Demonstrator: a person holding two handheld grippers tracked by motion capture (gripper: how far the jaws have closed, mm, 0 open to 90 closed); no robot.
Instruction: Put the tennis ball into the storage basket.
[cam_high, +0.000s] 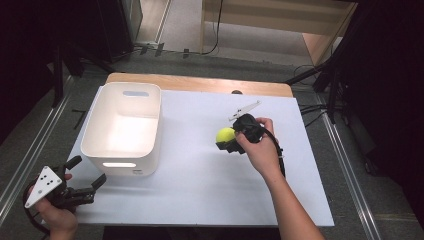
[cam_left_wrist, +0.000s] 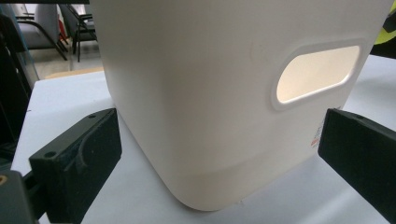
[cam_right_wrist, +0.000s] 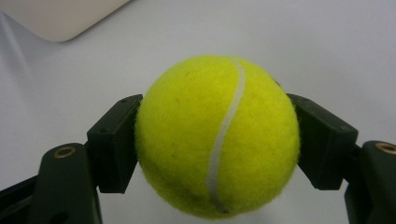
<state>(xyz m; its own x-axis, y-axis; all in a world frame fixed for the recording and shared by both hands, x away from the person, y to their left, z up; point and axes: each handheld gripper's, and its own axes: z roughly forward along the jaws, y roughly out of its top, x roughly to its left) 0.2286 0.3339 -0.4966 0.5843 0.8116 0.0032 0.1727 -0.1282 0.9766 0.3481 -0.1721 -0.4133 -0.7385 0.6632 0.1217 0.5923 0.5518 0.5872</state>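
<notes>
Starting at the left of the high view, my left gripper (cam_high: 85, 183) sits in my left hand (cam_high: 55, 212) at the near-left corner of the white board (cam_high: 210, 185), low and just beside the near-left corner of the white bin (cam_high: 122, 129). Its jaws are spread wide with nothing between them; in the left gripper view (cam_left_wrist: 219, 154) they stand on either side of the bin's (cam_left_wrist: 201, 93) rounded corner without touching it, and the oval handle slot (cam_left_wrist: 317, 74) in the bin's wall glows to the right of that corner. The grey three-cornered plate (cam_high: 44, 186) with its dark dots rides on top of this gripper.

Moving right, the bin stands upright on the left part of the board, open at the top, and its inside looks bare as far as I can see.

Further right, near the middle of the board, my right hand (cam_high: 260, 147) holds my right gripper (cam_high: 227, 141), pointed left toward the bin. Its jaws are pinching the yellow tennis ball (cam_high: 225, 135). In the right gripper view (cam_right_wrist: 217, 144) the two black pads press on opposite sides of the ball (cam_right_wrist: 217, 135), its white seam curving down the front, with the white board (cam_right_wrist: 327, 46) behind it. Whether the ball rests on the board or hangs just above it, I cannot tell. It is well apart from the bin.
</notes>
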